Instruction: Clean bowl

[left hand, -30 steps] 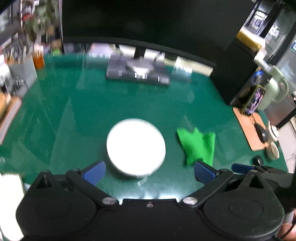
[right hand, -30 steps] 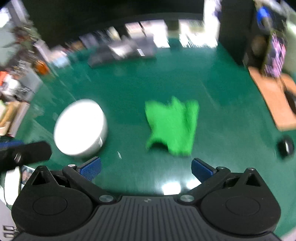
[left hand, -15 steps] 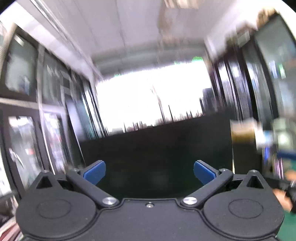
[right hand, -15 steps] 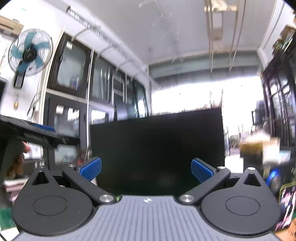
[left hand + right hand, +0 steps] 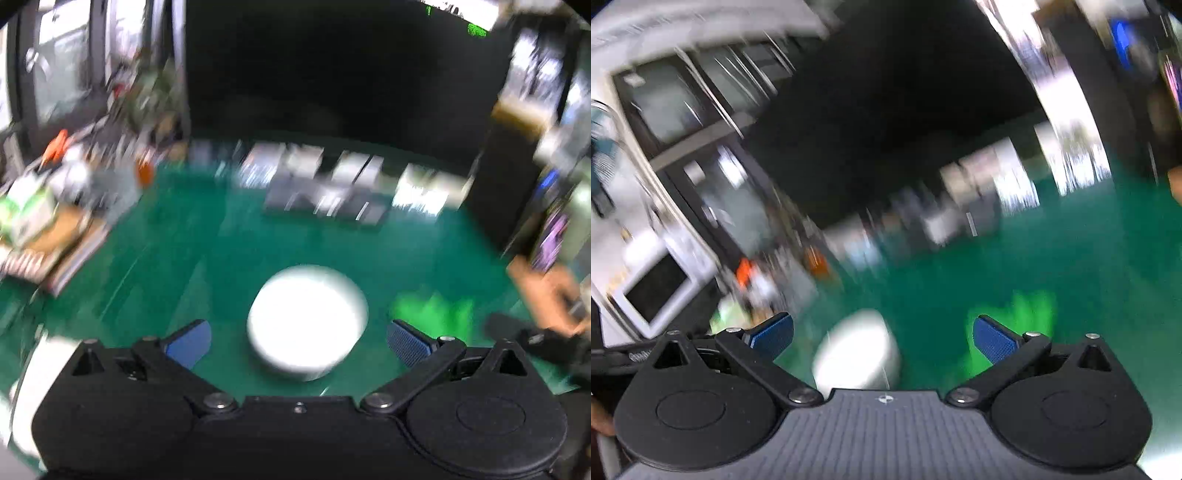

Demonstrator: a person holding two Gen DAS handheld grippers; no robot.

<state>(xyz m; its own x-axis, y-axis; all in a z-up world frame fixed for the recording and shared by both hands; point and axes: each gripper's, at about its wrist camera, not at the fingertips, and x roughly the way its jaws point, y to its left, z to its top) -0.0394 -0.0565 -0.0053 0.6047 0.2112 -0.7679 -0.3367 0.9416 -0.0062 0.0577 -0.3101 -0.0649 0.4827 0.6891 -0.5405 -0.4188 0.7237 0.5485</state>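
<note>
A: Where's the bowl (image 5: 307, 322)?

B: On the green mat (image 5: 177, 254), upside down I think; it's blurred. It sits dead ahead of the left gripper (image 5: 298, 341), between its spread, empty fingers.

A: And the cloth (image 5: 433, 311)?

B: Just right of the bowl. The right gripper (image 5: 882, 336) is released too, holding nothing; the cloth lies ahead past its right finger. So 2 free grippers: left nearer the bowl, right nearer the cloth.

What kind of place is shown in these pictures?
Probably an office or workshop desk, not a kitchen. A large dark monitor stands at the back of a green mat, cluttered shelves are on the left, and glazed partitions stand behind.
</note>
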